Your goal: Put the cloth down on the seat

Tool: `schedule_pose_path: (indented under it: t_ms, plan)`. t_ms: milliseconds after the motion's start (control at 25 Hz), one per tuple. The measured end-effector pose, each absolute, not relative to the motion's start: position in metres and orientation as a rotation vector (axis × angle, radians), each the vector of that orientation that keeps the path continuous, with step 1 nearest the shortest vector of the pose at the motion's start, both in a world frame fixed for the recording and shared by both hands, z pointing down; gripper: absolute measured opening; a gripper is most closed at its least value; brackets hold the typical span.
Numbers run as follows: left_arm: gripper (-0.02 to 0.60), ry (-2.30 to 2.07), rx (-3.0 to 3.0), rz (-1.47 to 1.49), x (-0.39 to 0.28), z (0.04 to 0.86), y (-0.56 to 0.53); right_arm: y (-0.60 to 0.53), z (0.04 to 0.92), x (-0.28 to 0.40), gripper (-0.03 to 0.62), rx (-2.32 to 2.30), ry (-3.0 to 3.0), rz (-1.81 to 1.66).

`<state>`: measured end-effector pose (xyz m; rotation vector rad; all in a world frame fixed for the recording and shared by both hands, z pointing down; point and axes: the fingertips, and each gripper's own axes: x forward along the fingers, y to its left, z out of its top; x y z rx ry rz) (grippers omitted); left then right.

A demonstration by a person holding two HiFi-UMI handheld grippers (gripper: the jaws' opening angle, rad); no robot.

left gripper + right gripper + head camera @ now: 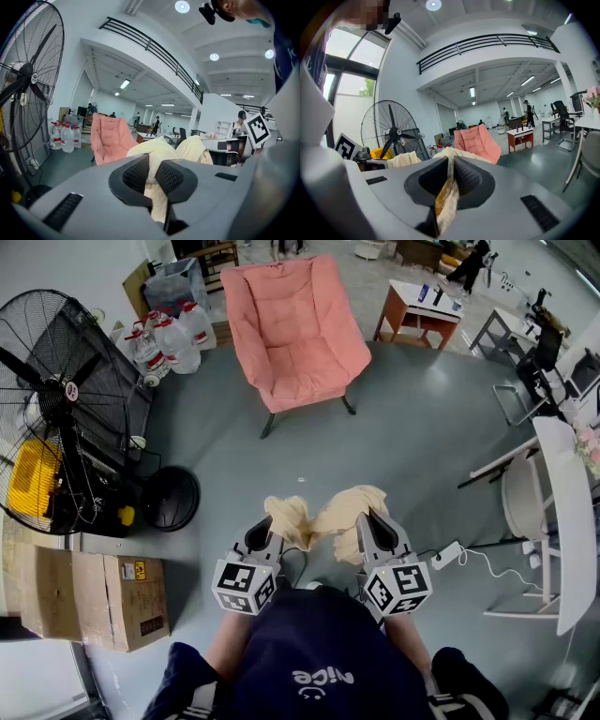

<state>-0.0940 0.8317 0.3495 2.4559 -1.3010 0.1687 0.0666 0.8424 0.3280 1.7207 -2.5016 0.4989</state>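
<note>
Head view: left gripper point(266, 524), right gripper point(371, 518) pinch cloth point(333, 514).

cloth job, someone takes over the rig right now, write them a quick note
Left claw: shut on one bunched end of the cloth.
Right claw: shut on the other end.
The cloth is held up between both claws, above the grey floor.
The pink chair stands ahead, apart, with nothing on its seat.
Done: cloth gripped and lifted.
Left: carry it to the chair, lay it on the seat, open both claws.
</note>
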Motion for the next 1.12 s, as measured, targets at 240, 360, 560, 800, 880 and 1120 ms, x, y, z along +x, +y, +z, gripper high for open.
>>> schedule_pose_path:
  t_ms: [240,360,560,800,880,1120]
  plan:
    - [0.041,-1.314,2.45,0.16,-0.122,0.346,0.805,0.819,0.329,0.044,0.067,1.758,-2.478,0.496]
    - [0.041,-1.312,2.442,0.151,-0.144,0.348,0.789,0.806,0.33,0.025,0.067,1.764,-2.479,0.503]
    - [0.041,-1.276,2.45,0.138,-0.179,0.347,0.757,0.787,0.326,-0.01,0.067,1.787,-2.48,0.498]
    - [0.041,-1.214,2.525,0.142,-0.212,0.341,0.723,0.762,0.317,-0.04,0.067,1.898,-2.45,0.449]
    - [0.041,-1.197,2.543,0.144,-0.222,0.339,0.713,0.753,0.311,-0.049,0.067,1.933,-2.443,0.423]
    - [0.041,-1.182,2.565,0.155,-0.244,0.332,0.686,0.729,0.3,-0.065,0.067,1.981,-2.433,0.39]
